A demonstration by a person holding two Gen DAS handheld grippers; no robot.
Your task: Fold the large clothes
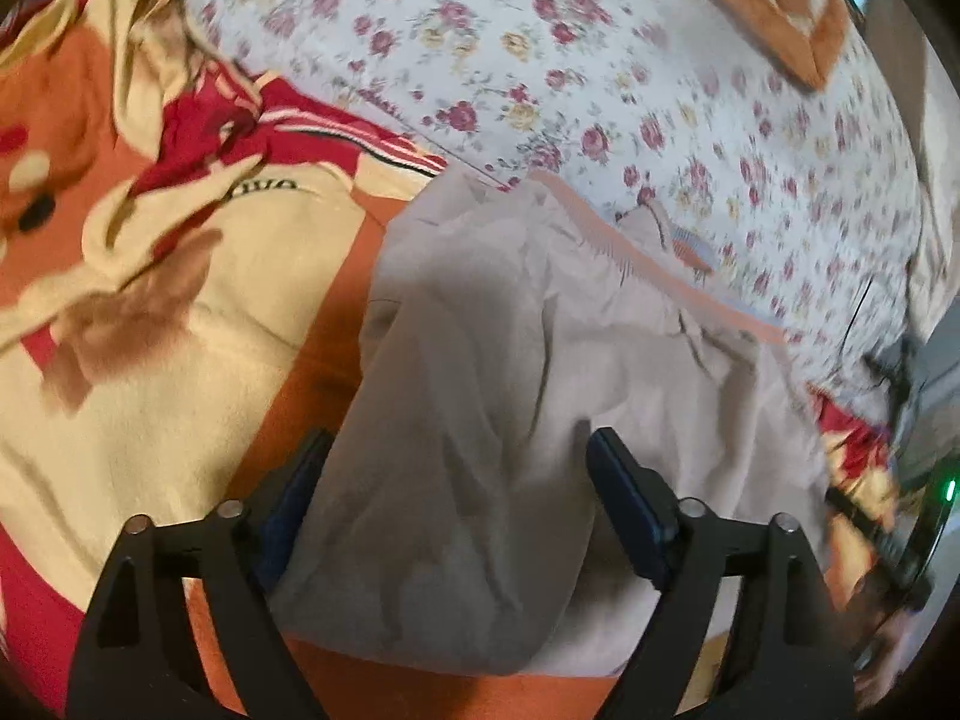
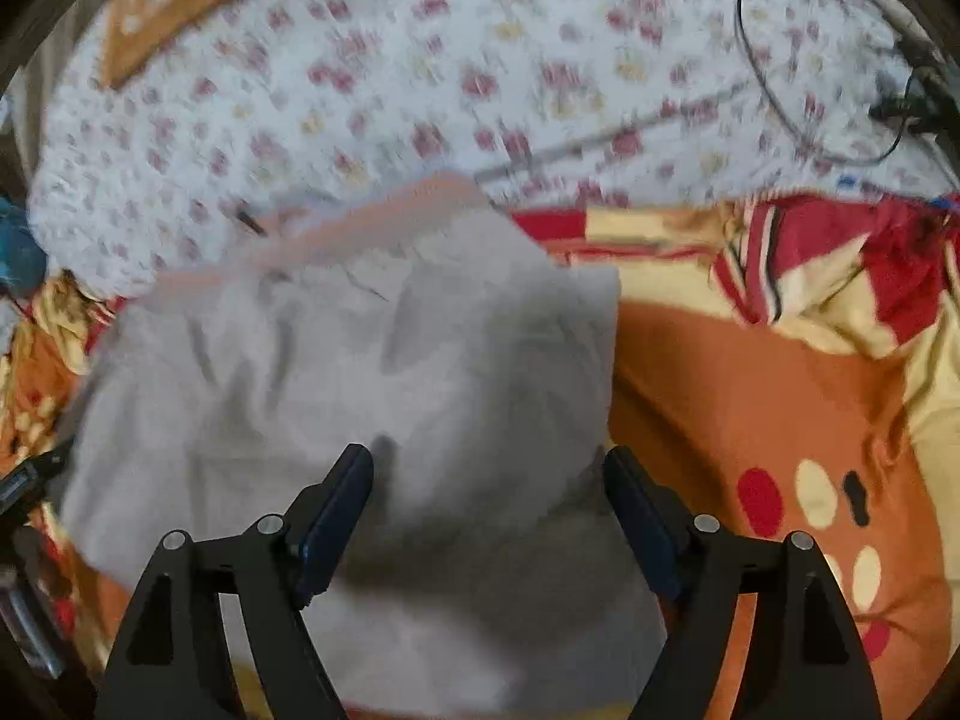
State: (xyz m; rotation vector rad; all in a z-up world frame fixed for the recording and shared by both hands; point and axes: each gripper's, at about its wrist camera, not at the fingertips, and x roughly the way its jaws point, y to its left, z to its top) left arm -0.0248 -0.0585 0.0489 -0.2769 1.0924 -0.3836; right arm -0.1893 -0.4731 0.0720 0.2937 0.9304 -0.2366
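A pale grey garment (image 1: pixel 498 360) with a salmon trim along its far edge lies folded on an orange, cream and red blanket (image 1: pixel 180 360). My left gripper (image 1: pixel 459 450) hovers over the garment's near part, jaws wide apart. The cloth spreads between and under the fingers, and its left edge runs along the left pad, but I see no pinch. In the right wrist view the same garment (image 2: pixel 336 372) fills the middle. My right gripper (image 2: pixel 486 459) is open above its near right part, with nothing pinched.
A white floral sheet (image 1: pixel 600 72) covers the bed beyond the blanket (image 2: pixel 750 408). An orange patterned cushion (image 1: pixel 768 6) lies at the far edge. A dark cable (image 2: pixel 774 102) loops on the sheet at far right. A dark device with a green light (image 1: pixel 936 498) sits at the right edge.
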